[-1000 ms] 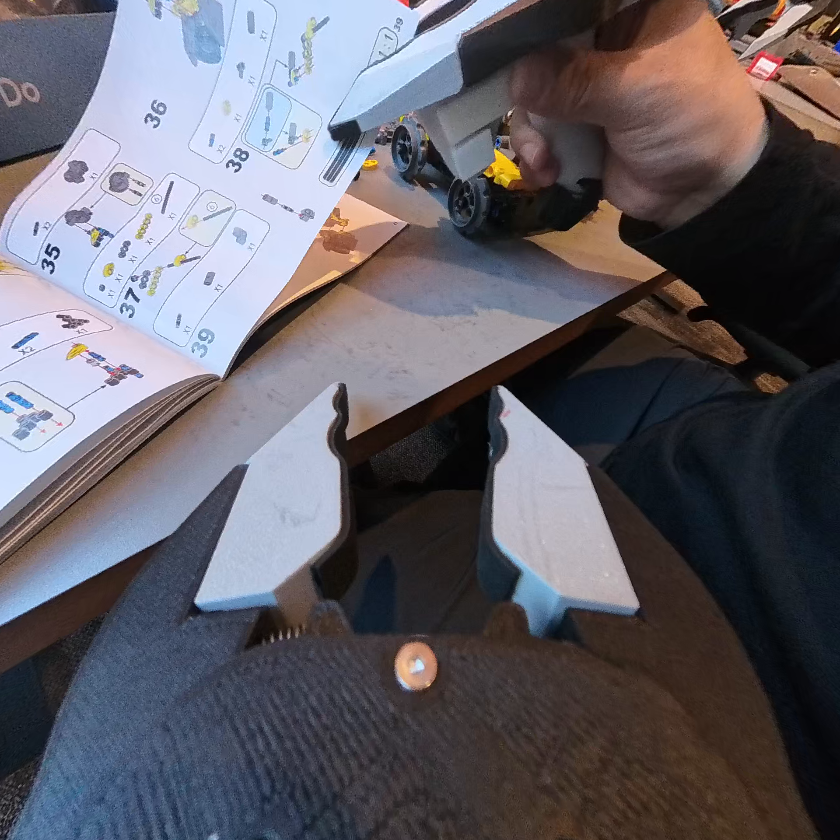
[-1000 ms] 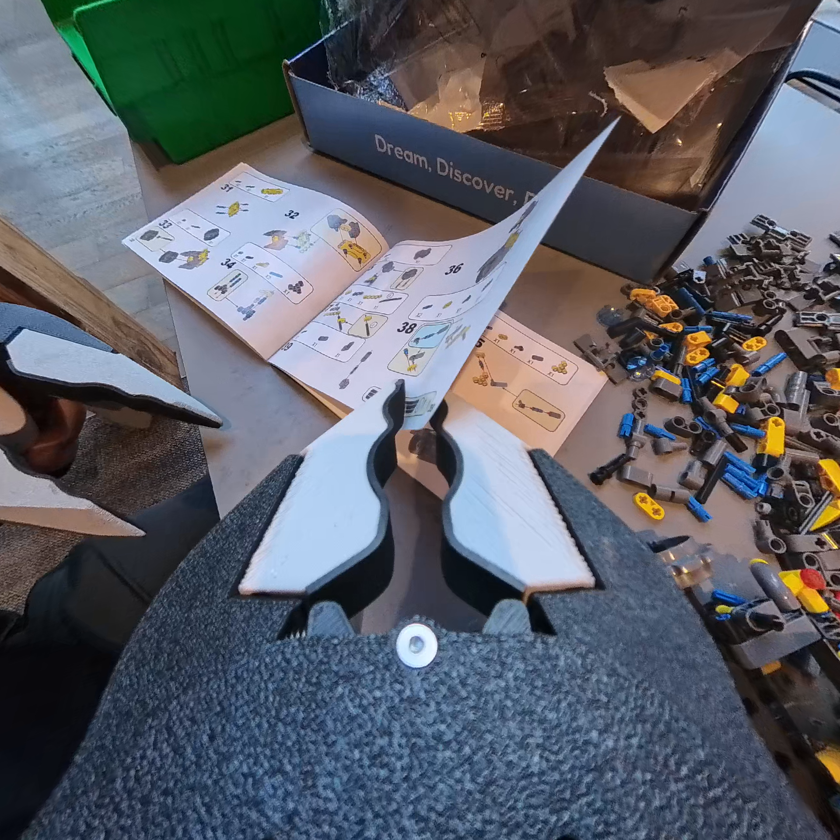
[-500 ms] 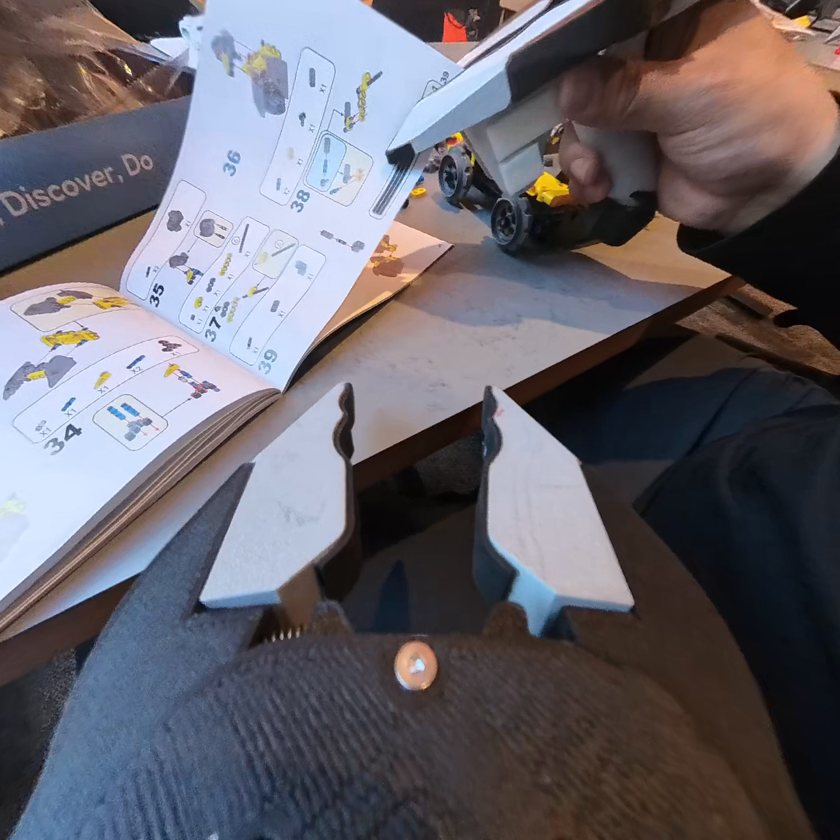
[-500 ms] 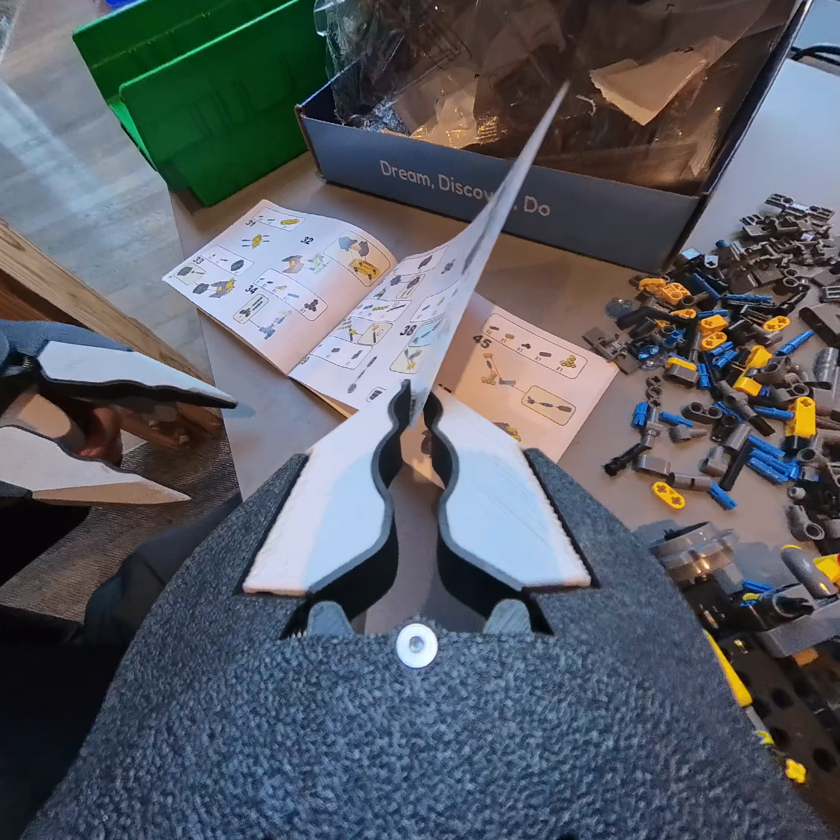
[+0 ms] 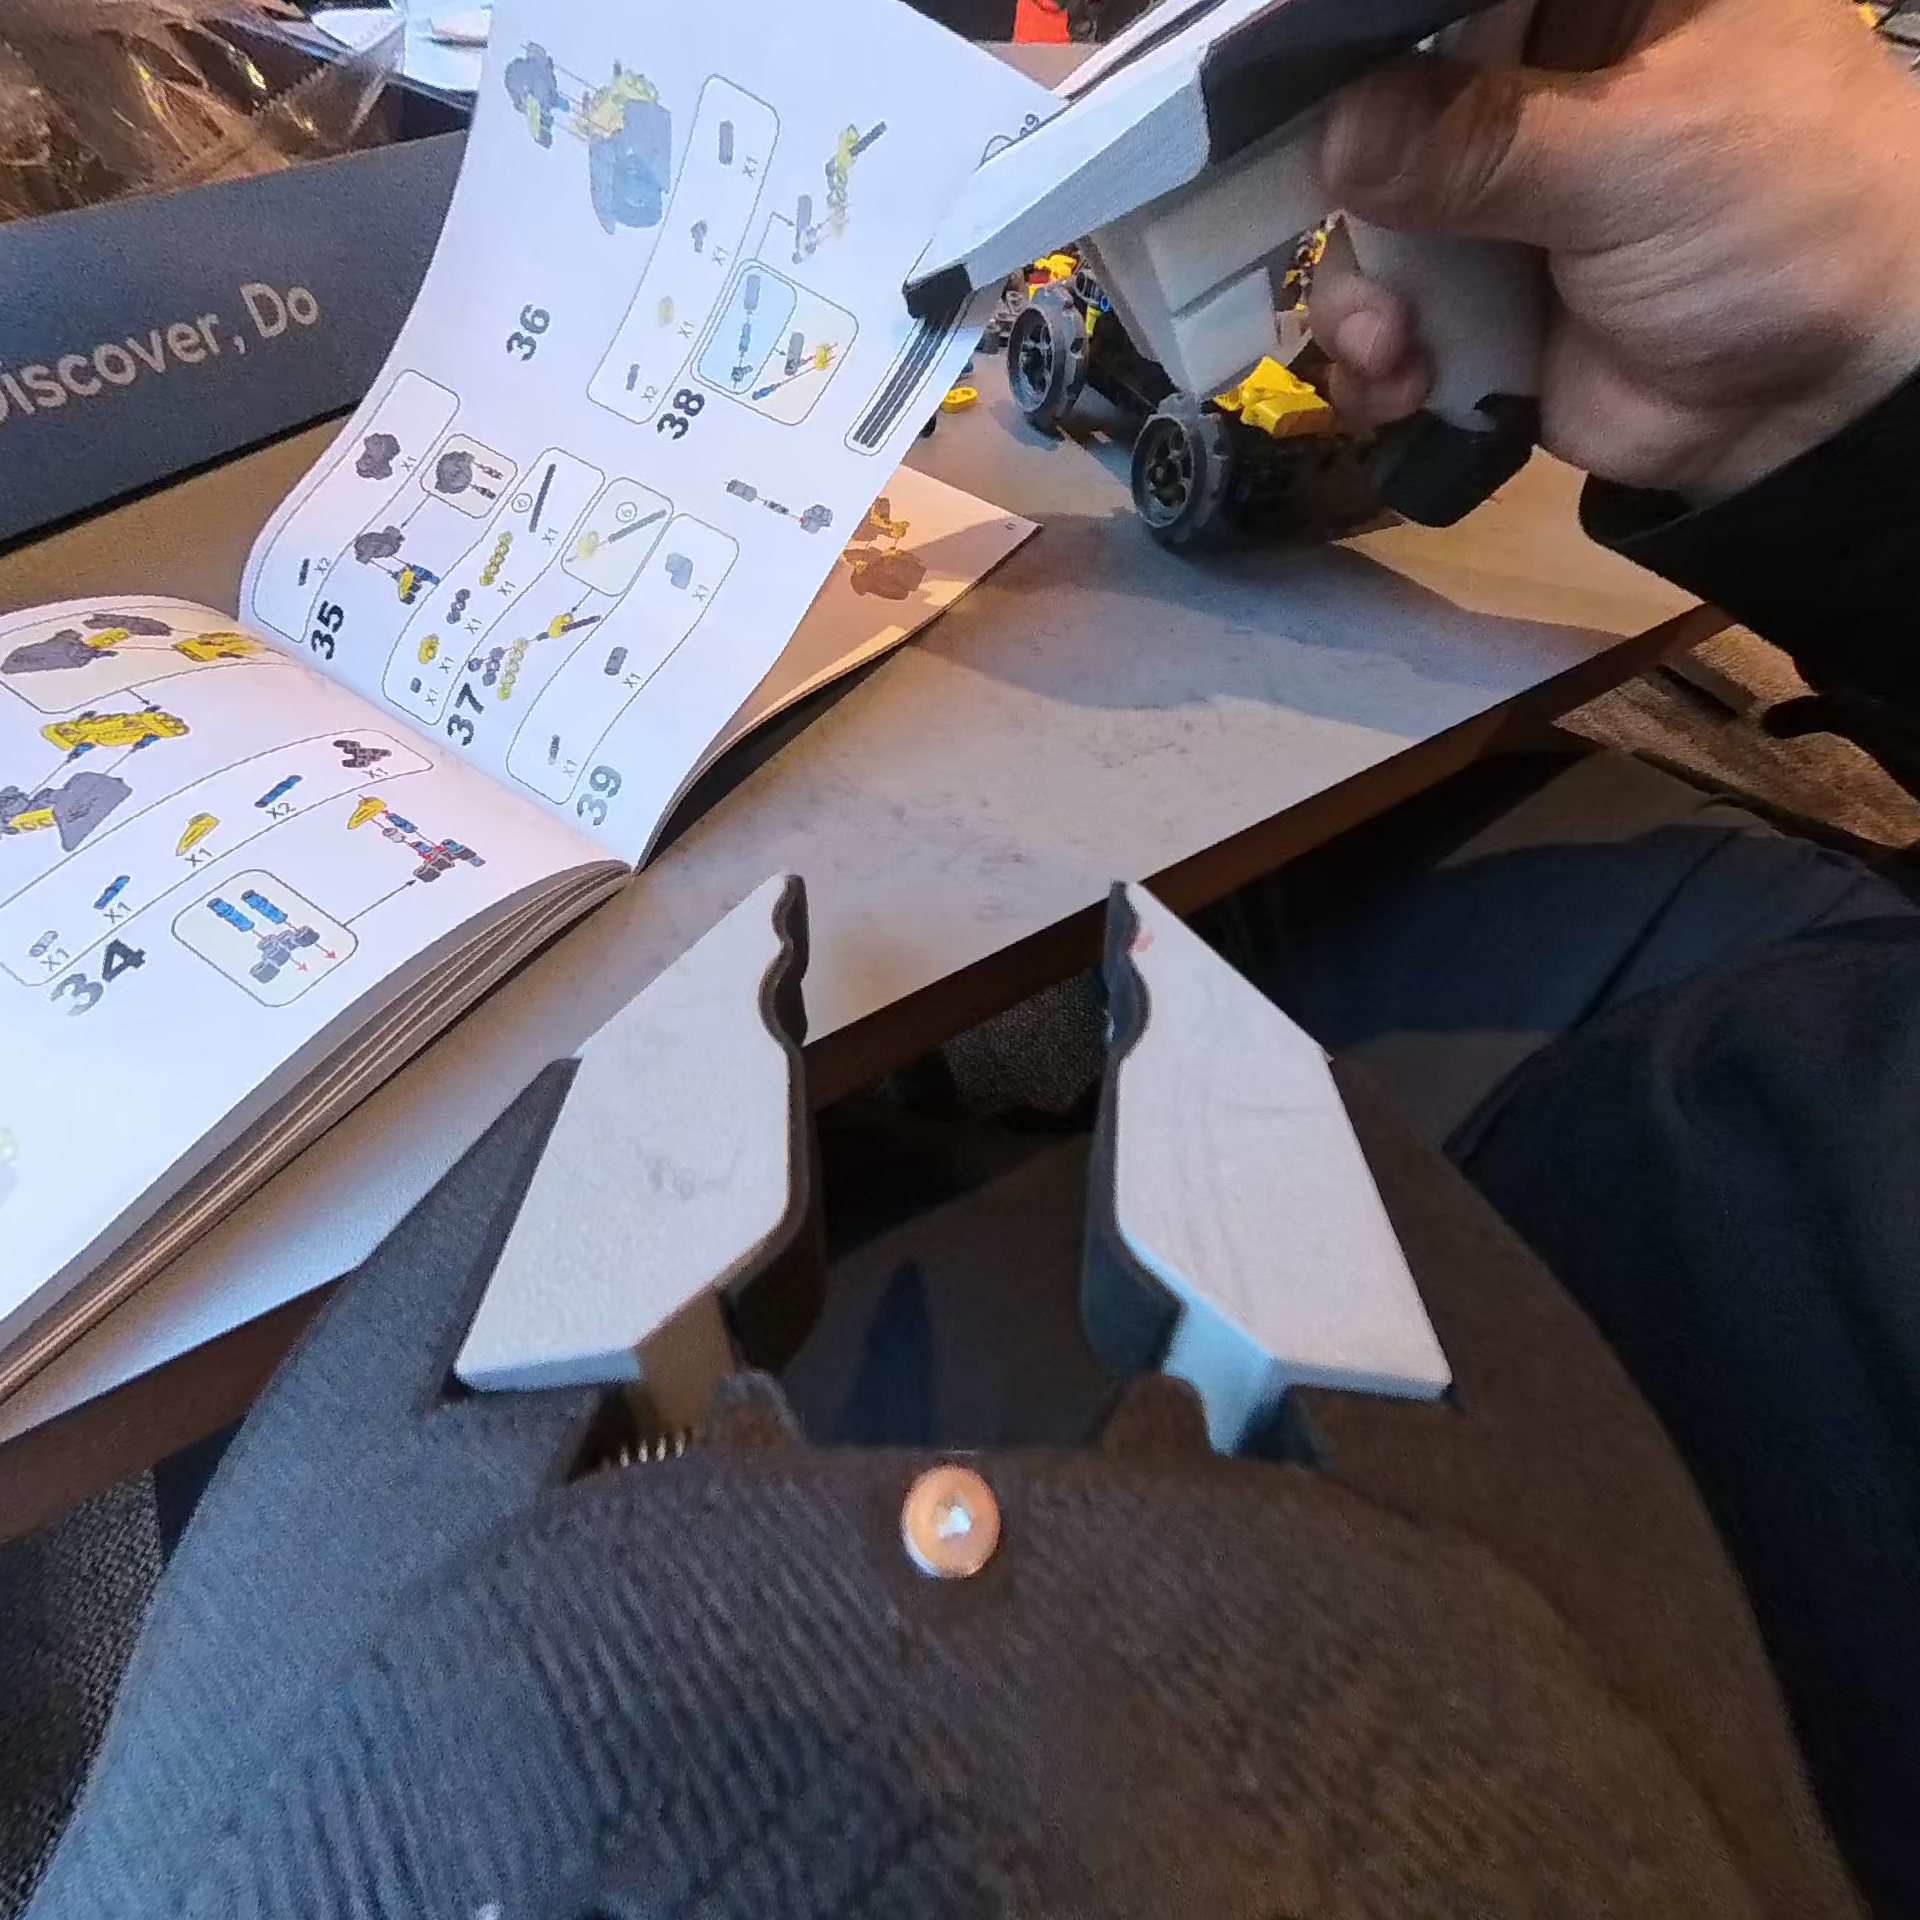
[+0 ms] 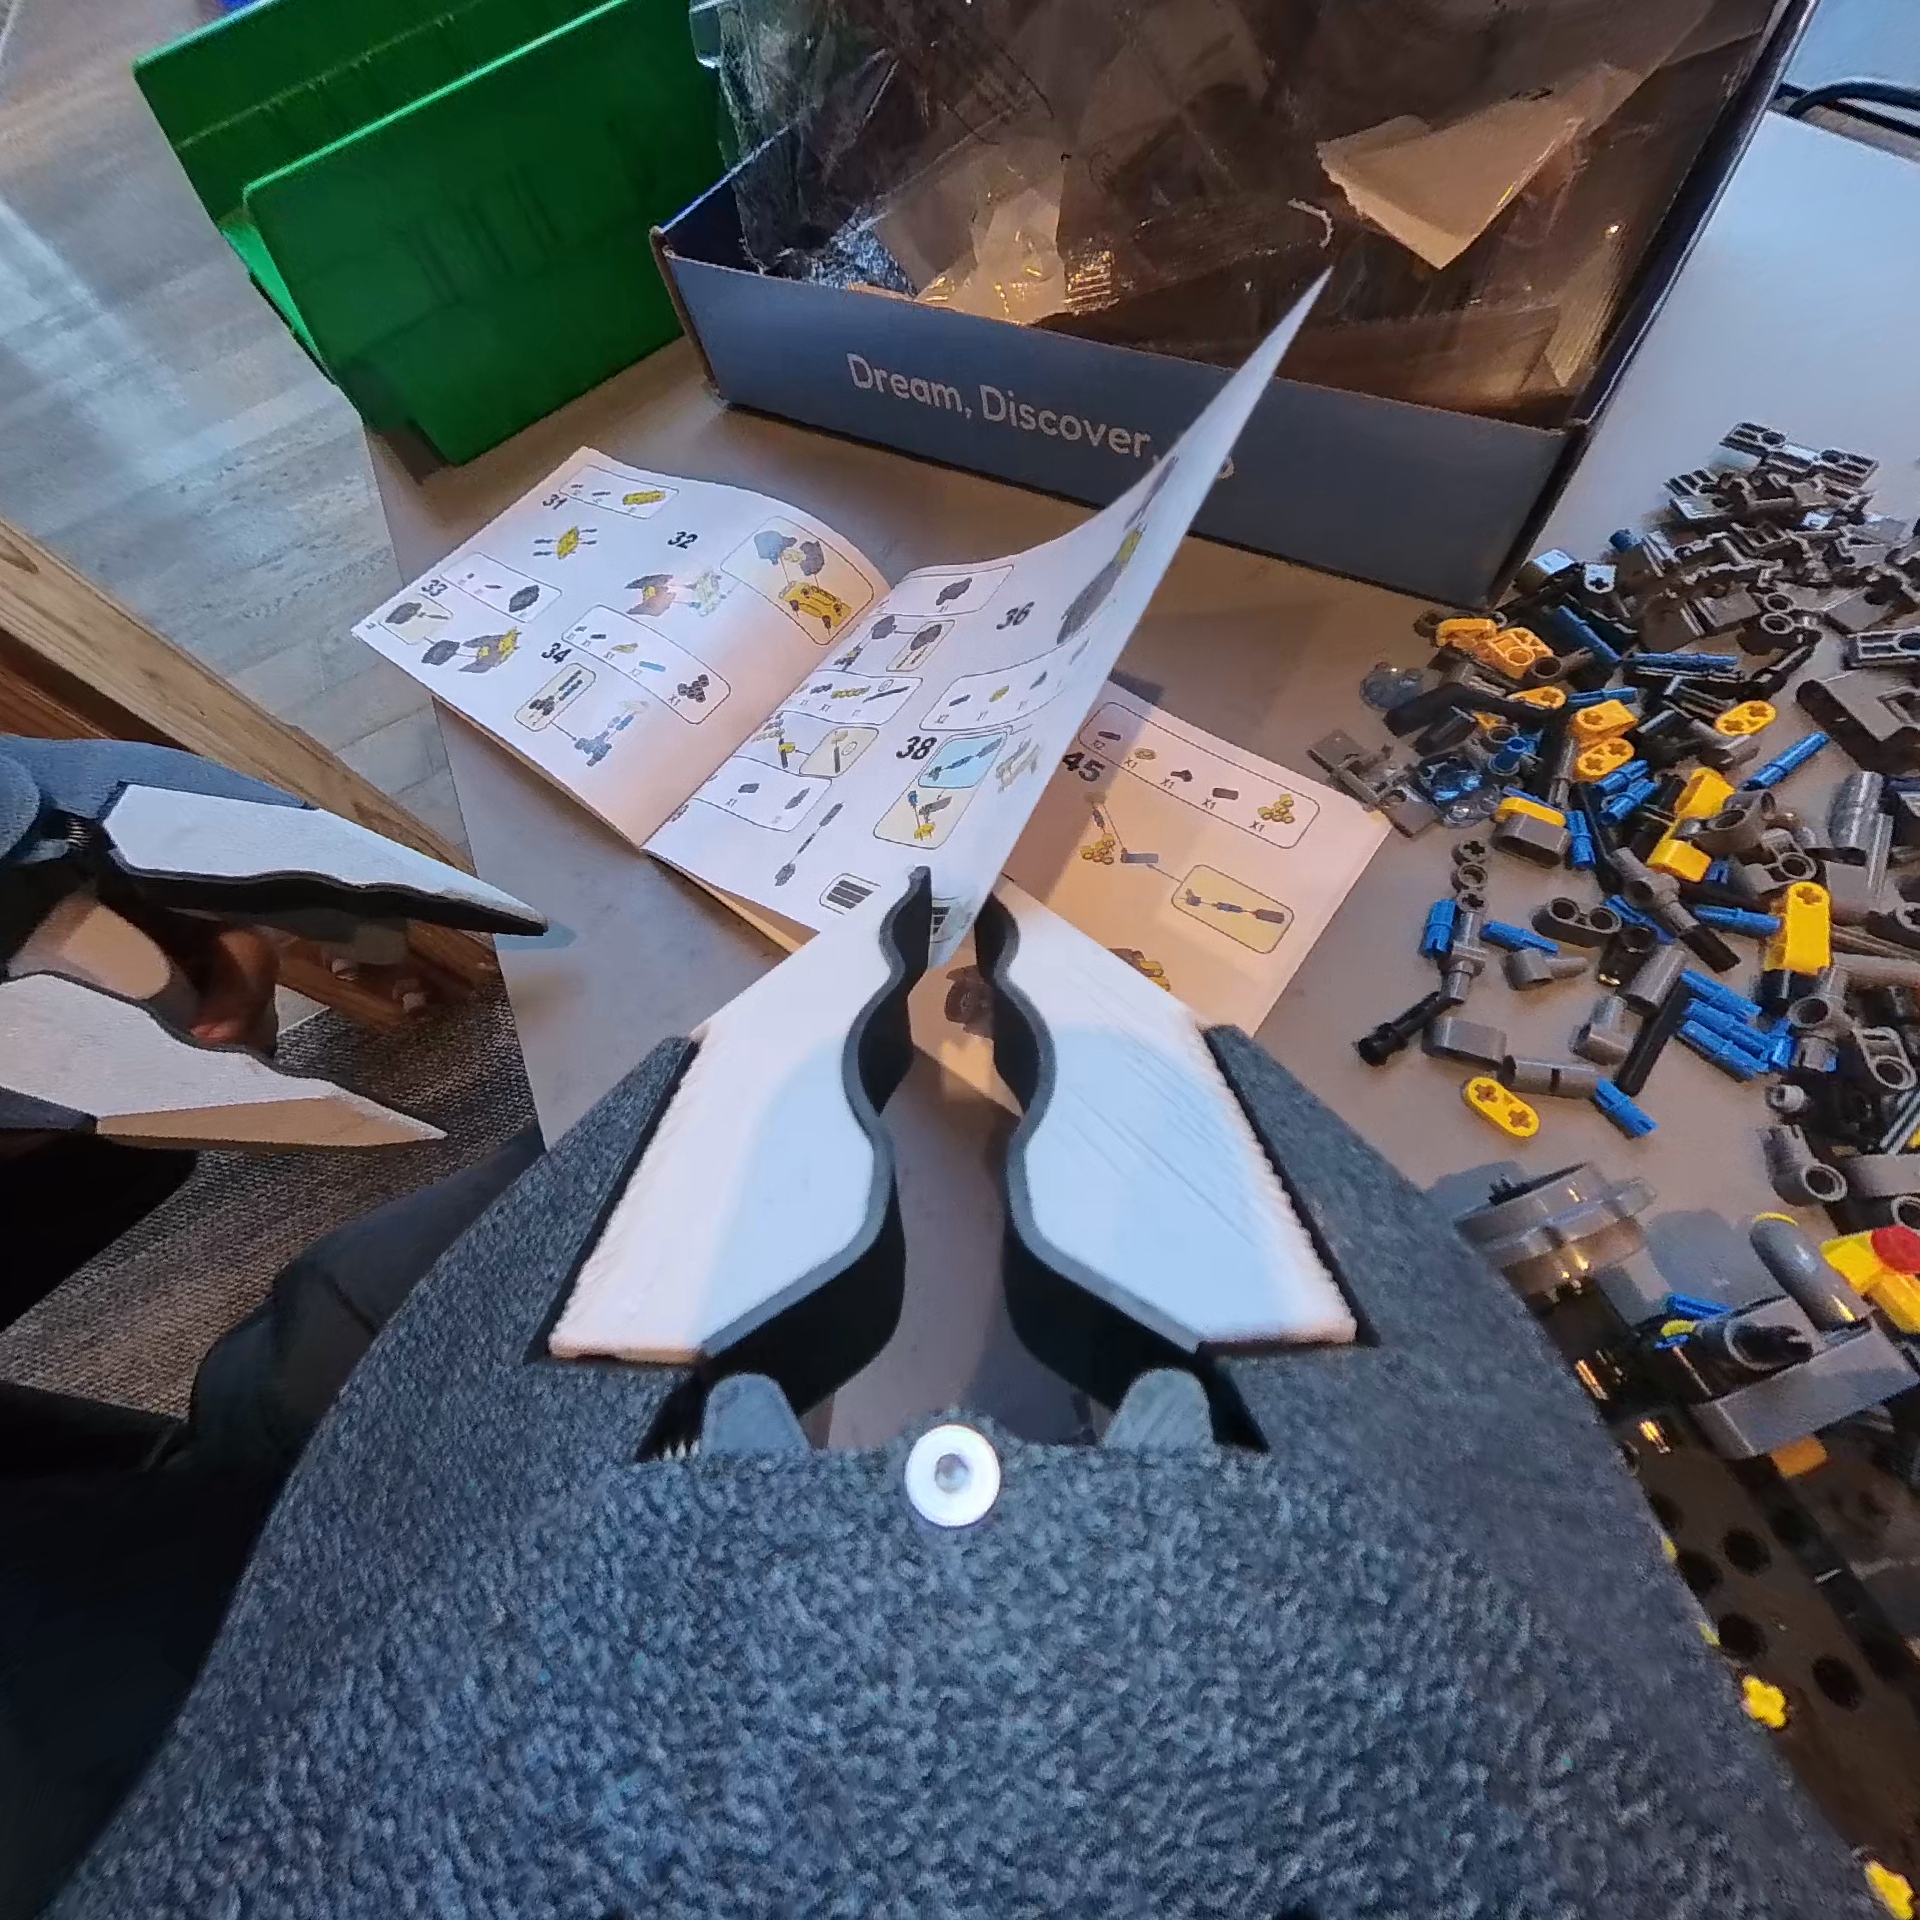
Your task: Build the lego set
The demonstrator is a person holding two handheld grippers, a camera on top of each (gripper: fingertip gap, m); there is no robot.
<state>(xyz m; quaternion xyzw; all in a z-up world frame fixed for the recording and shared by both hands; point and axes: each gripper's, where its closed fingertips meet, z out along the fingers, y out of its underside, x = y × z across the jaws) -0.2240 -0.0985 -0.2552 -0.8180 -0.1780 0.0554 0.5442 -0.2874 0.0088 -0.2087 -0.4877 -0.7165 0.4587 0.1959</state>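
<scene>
An open instruction booklet (image 6: 623,644) lies on the grey table (image 6: 582,935). My right gripper (image 6: 951,914) is shut on the lower corner of one booklet page (image 6: 1039,727) and holds it lifted and curled. In the left wrist view the same page (image 5: 644,416) stands up, pinched by the right gripper (image 5: 935,296), which a hand (image 5: 1662,239) holds. My left gripper (image 5: 951,925) is open and empty, off the table's near edge, above the person's lap. It also shows at the left of the right wrist view (image 6: 447,1018).
A dark blue cardboard box (image 6: 1143,436) with plastic bags stands behind the booklet. A pile of small grey, blue and yellow building parts (image 6: 1683,790) lies to the right. A part-built wheeled model (image 5: 1195,436) stands by the hand. Green bins (image 6: 447,239) sit on the floor. Across from one pair of fingers to the other is roughly 15 centimetres.
The right gripper has lifted the pinched page higher and carried it leftward over the booklet. The left gripper has drifted a little closer to the table edge, still open.
</scene>
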